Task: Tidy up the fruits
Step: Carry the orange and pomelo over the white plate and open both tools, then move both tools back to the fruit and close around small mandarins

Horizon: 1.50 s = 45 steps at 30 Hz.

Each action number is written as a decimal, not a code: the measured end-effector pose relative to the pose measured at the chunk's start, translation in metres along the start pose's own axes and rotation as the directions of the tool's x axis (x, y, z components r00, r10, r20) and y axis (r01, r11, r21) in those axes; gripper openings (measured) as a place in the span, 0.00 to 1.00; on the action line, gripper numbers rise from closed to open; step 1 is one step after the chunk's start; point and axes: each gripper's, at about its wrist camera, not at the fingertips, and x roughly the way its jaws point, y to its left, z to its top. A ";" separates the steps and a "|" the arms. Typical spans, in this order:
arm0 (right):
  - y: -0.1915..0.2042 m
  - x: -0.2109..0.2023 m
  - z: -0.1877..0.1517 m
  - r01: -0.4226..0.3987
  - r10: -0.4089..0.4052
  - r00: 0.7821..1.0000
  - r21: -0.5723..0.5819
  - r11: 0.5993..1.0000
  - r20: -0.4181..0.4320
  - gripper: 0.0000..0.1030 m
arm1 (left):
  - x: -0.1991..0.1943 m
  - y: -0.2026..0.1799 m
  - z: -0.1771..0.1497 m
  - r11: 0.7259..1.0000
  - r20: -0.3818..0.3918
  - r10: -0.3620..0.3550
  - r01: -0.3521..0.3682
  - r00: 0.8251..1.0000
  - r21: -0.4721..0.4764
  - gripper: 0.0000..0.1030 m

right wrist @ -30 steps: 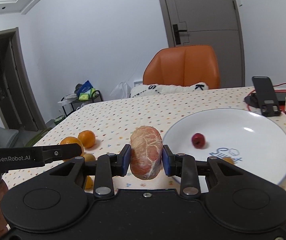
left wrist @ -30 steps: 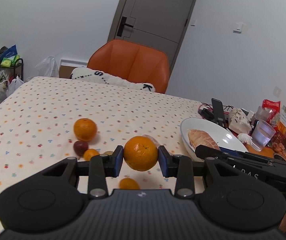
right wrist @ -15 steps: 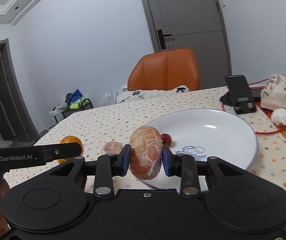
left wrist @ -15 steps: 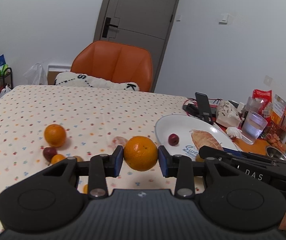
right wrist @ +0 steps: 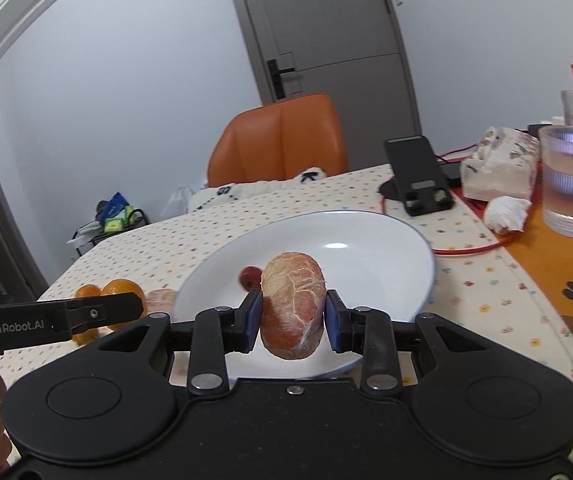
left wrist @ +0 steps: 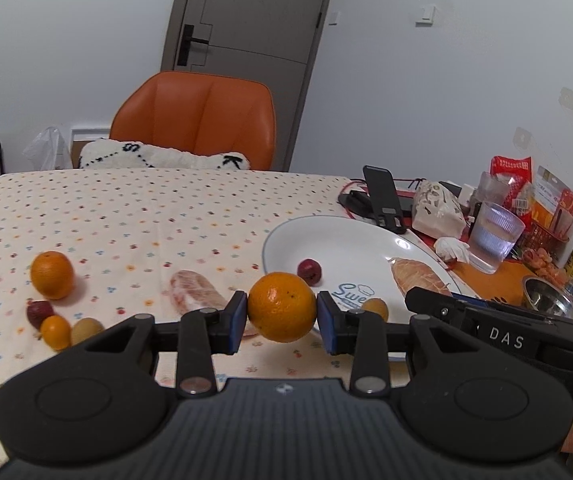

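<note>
My left gripper [left wrist: 281,322] is shut on a round orange [left wrist: 281,307], held above the dotted tablecloth just left of the white plate [left wrist: 350,236]. My right gripper [right wrist: 293,320] is shut on a peeled pink citrus segment [right wrist: 292,304], held over the plate [right wrist: 370,236]. On the plate lie a small red fruit [left wrist: 309,271] and a small yellowish fruit [left wrist: 375,308]. Another peeled segment [left wrist: 194,292] lies on the cloth. Further left sit an orange [left wrist: 52,275], a red fruit [left wrist: 39,313], a tiny orange [left wrist: 55,332] and a brownish fruit [left wrist: 86,330].
Right of the plate stand a phone on a stand [right wrist: 420,178], a glass of water [right wrist: 572,180], a tissue pack [right wrist: 498,168], a crumpled tissue [right wrist: 504,214], a red cable [right wrist: 470,246], snack packets [left wrist: 554,204] and a metal bowl [left wrist: 548,296]. An orange chair [left wrist: 198,124] with a cushion stands behind the table.
Both grippers have swung right toward the plate with their fruit still held. The segment in the right gripper now hangs over the plate instead of beside its left rim.
</note>
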 end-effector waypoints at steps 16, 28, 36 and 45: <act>-0.016 -0.008 0.007 0.050 -0.050 0.999 -0.003 0.999 -0.009 0.38 | 0.036 -0.035 0.002 0.999 -0.037 -0.035 0.035 0.999 0.005 0.35; -0.008 -0.017 0.001 0.039 -0.039 0.999 -0.014 0.999 -0.007 0.61 | 0.015 -0.030 0.004 1.000 0.011 0.026 -0.025 1.000 -0.007 0.51; 0.011 -0.021 0.003 0.043 -0.043 0.999 -0.051 0.998 0.013 0.79 | -0.012 -0.014 0.006 0.997 0.036 0.081 -0.081 0.996 -0.018 0.80; 0.029 -0.022 0.002 -0.005 0.006 1.000 -0.061 0.998 0.015 0.96 | -0.036 0.019 0.005 0.985 0.022 0.160 -0.158 0.987 -0.074 0.90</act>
